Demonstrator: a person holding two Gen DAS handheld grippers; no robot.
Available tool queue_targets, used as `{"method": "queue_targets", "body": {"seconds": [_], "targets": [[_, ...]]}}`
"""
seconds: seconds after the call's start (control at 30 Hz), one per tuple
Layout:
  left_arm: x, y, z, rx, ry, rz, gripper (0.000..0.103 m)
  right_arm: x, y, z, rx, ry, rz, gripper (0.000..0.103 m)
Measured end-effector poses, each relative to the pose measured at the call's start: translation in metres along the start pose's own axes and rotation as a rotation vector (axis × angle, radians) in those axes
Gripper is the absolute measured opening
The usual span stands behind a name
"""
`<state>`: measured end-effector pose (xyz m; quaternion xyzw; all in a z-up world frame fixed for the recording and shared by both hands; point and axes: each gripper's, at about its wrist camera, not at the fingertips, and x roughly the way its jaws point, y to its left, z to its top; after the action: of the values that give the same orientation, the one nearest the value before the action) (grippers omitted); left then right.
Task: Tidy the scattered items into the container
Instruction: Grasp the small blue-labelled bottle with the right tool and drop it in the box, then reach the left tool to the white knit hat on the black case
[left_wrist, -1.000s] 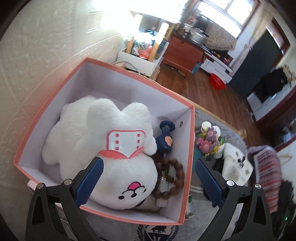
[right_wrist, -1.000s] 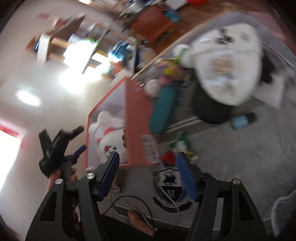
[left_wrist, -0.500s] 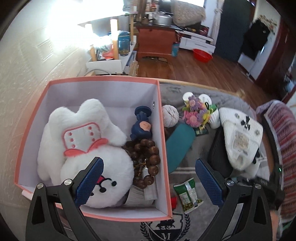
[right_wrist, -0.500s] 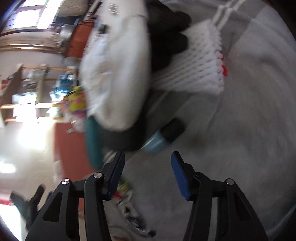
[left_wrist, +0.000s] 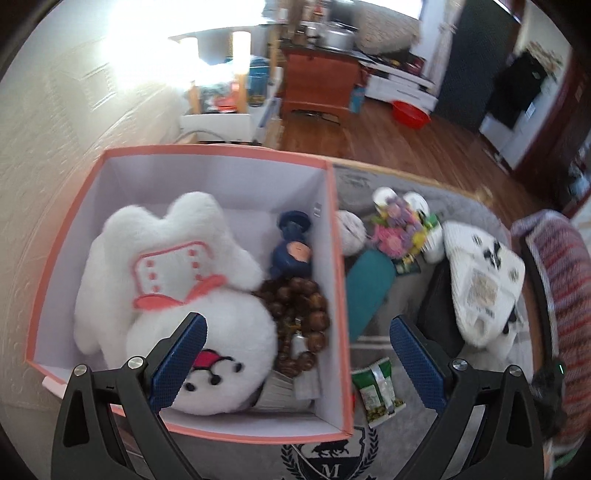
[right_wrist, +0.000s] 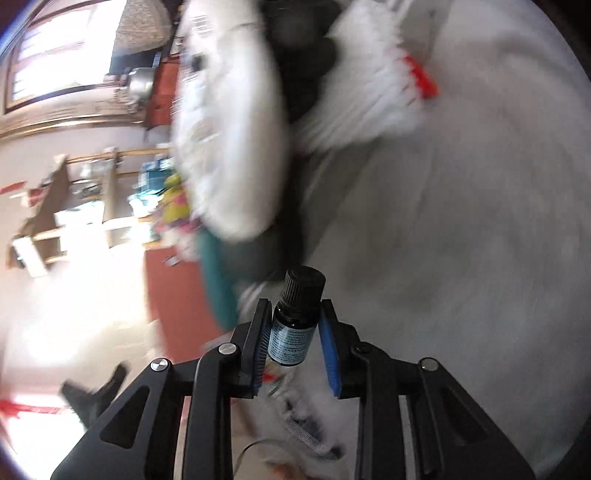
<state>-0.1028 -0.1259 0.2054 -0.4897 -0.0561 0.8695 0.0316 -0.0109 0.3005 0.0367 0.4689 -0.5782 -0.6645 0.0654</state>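
The pink box (left_wrist: 335, 236) holds a white plush (left_wrist: 177, 280), brown beads (left_wrist: 303, 306) and a small blue doll (left_wrist: 291, 251). My left gripper (left_wrist: 297, 326) hangs open over the box's near right part, with nothing between its fingers. In the right wrist view, a small dark bottle (right_wrist: 295, 325) with a black cap and pale blue label stands between the blue pads of my right gripper (right_wrist: 294, 306). Its jaws are closing and both pads touch the bottle's sides, just over the grey blanket (right_wrist: 461, 258).
Right of the box lie a teal pouch (left_wrist: 365, 288), a green snack packet (left_wrist: 376, 391), a flower bunch (left_wrist: 399, 229), a yarn ball (left_wrist: 351, 232) and a white hat (left_wrist: 480, 280) on something black. A white mesh sleeve (right_wrist: 362, 107) lies beyond the bottle.
My right gripper dropped to the blanket, rolled, and narrowed its jaws around the small bottle. The left gripper drifted sideways over the box, rolled a little, and stayed open.
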Motion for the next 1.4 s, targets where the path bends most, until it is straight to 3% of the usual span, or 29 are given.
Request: {"method": "queue_targets", "body": {"seconds": [0.17,0.4,0.53,0.67,0.8,0.9,1.07,1.13,1.23,1.3,1.4], "targets": [[-0.004,0.038,0.004,-0.144,-0.004,-0.008,0.100,-0.010,0.080,-0.043,-0.153,0.031,0.112,0.025],[-0.010,0.067,0.008,-0.225,-0.016,-0.043,0.100,0.016,0.247,-0.122,-0.467,0.095,0.219,0.028],[-0.012,0.076,0.009,-0.256,-0.022,-0.047,0.100,0.036,0.272,-0.148,-0.484,0.158,0.236,0.036],[-0.013,0.082,0.010,-0.271,-0.023,-0.075,0.100,0.028,0.252,-0.150,-0.507,0.142,0.182,0.037],[-0.018,0.073,0.010,-0.236,-0.042,-0.067,0.100,0.015,0.201,-0.125,-0.448,0.123,0.077,0.037],[-0.019,0.051,0.008,-0.156,-0.050,-0.049,0.100,-0.007,0.144,-0.094,-0.346,0.081,0.015,0.038],[-0.012,-0.014,-0.003,0.040,-0.052,-0.038,0.100,-0.052,0.059,-0.045,-0.194,-0.021,0.002,0.039],[0.003,-0.058,-0.014,0.132,-0.003,-0.076,0.101,-0.064,0.029,-0.029,-0.160,-0.067,0.000,0.039],[0.050,-0.135,-0.039,0.277,0.125,-0.199,0.101,-0.071,-0.016,-0.013,-0.017,-0.089,-0.005,0.040],[0.090,-0.180,-0.063,0.387,0.199,-0.173,0.101,-0.076,-0.034,0.001,0.075,-0.076,0.088,0.040],[0.141,-0.223,-0.094,0.523,0.282,-0.148,0.101,-0.088,-0.036,0.017,0.074,-0.122,0.128,0.043]]}}
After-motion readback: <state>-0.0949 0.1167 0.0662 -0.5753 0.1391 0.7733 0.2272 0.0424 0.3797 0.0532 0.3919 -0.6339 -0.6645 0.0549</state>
